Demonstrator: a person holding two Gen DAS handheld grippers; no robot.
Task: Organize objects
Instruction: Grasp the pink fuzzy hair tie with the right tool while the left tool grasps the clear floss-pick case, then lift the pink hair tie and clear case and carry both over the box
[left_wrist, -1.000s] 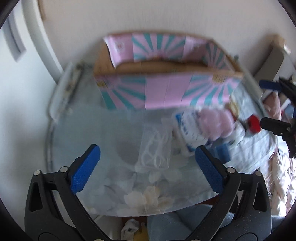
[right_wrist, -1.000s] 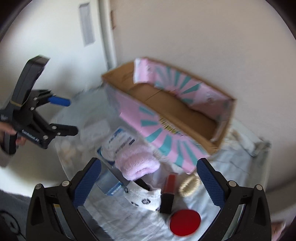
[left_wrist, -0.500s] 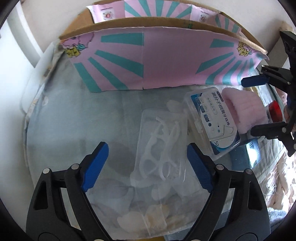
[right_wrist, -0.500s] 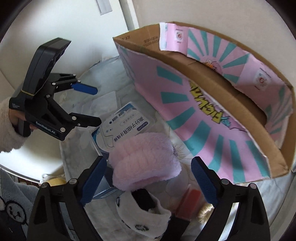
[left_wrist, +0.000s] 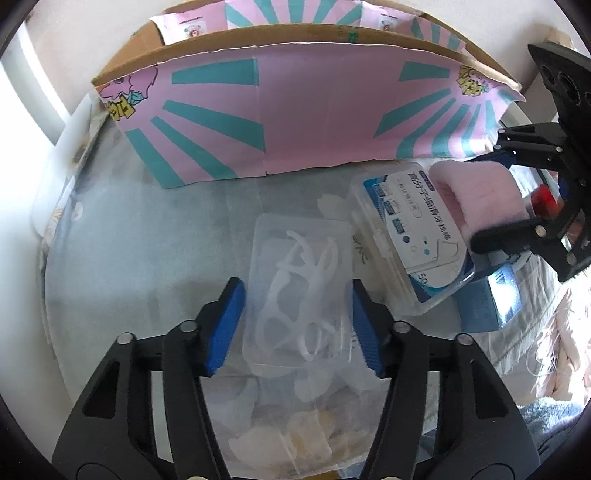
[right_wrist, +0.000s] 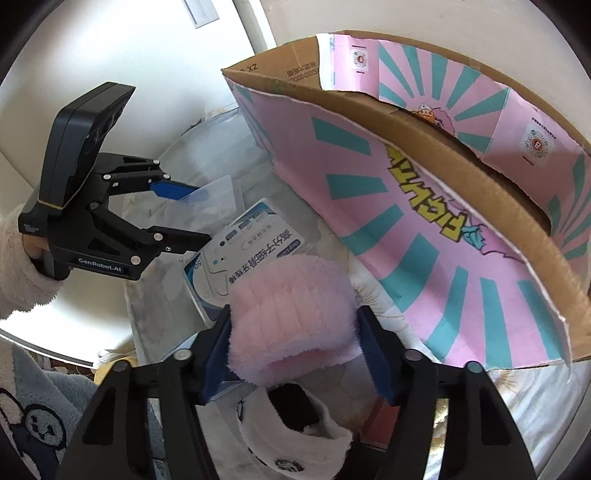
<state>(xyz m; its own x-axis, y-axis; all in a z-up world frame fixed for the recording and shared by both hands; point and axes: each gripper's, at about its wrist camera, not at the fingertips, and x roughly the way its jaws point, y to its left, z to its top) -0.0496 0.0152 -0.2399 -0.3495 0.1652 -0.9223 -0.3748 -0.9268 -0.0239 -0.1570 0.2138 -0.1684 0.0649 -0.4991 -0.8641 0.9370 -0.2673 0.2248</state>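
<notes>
A clear plastic box of white floss picks (left_wrist: 295, 295) lies on the pale cloth, between the blue pads of my left gripper (left_wrist: 295, 328). Its jaws are closing and both pads touch the box's sides. My right gripper (right_wrist: 293, 343) is closing on a fluffy pink band (right_wrist: 291, 310), with a pad pressed into each side. The band rests partly on a blue-labelled floss box (right_wrist: 251, 247). In the left wrist view the right gripper (left_wrist: 478, 199) shows at the right edge around the pink band (left_wrist: 480, 195). The left gripper (right_wrist: 201, 216) appears at the left of the right wrist view.
A pink and teal cardboard box (left_wrist: 295, 110) stands open-topped just behind the objects, against the wall. A white spotted sock (right_wrist: 295, 439) lies under my right gripper. A small blue carton (left_wrist: 491, 295) and a red cap (left_wrist: 543, 199) sit to the right. A person's fleecy sleeve (right_wrist: 22, 280) holds the left gripper.
Both grippers came down toward the cloth and their jaws narrowed, the left around the clear floss box, the right around the pink band.
</notes>
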